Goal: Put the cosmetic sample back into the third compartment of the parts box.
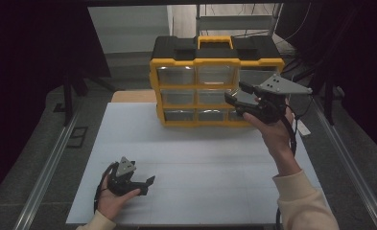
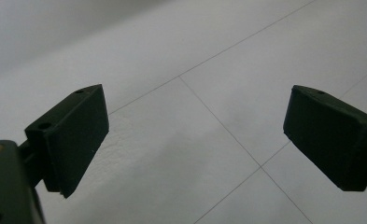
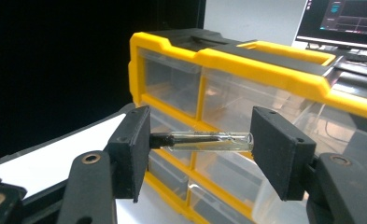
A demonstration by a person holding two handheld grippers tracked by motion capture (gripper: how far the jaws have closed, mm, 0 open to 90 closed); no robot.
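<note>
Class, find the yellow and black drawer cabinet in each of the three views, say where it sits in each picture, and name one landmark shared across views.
High view: yellow and black drawer cabinet stands at upper centre, on the table's far edge.
Left gripper view: not in it.
Right gripper view: it spans centre to right, behind the right tool, which clamps a clear tube.
Shared landmark: its yellow top handle.

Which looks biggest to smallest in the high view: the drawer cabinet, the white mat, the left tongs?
1. White mat
2. Drawer cabinet
3. Left tongs, smallest though nearest the camera.
</note>
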